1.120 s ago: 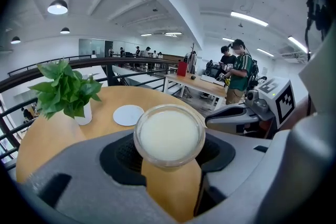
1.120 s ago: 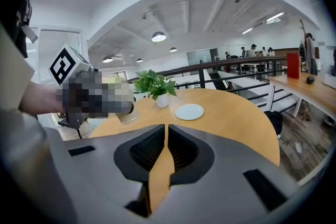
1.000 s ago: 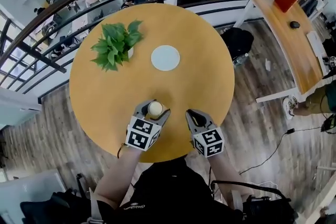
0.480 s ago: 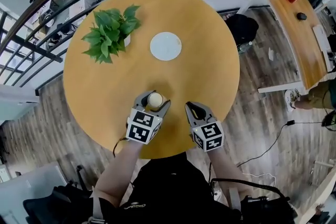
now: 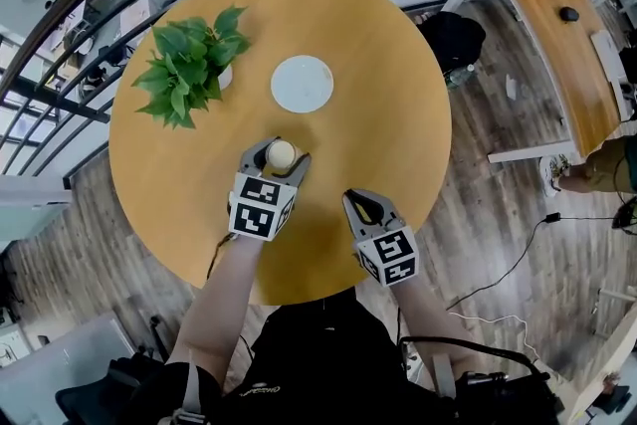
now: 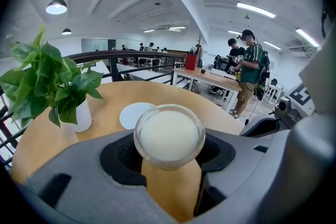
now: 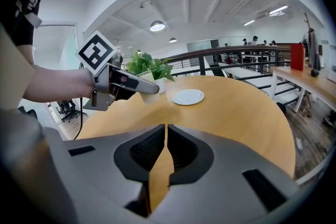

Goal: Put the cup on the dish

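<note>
Two grippers worked over a round wooden table [image 5: 383, 95]. Head view: the left gripper [image 5: 275, 158] pinched the cup [image 5: 282, 152] between spread jaws. The white dish [image 5: 302, 84] lay ahead of that claw and apart from it, and a potted plant [image 5: 184, 65] stood ahead to its left. The right gripper [image 5: 360, 204] trailed behind and to the right, nearer the table edge. Left gripper view: both pads pressed the cup's sidewall below the rim. The cup appeared to be clear glass, filled nearly to the brim with a pale, milky liquid. It was probably rigid, smooth and breakable, best gripped low on the wall and kept upright against spilling. The dish beyond the jaws was bare, and a white pot held the plant's leaves. Right gripper view: its jaws were pressed together on nothing, with only a thin slit between them. The cup hung in the left claw, short of the dish.
</note>
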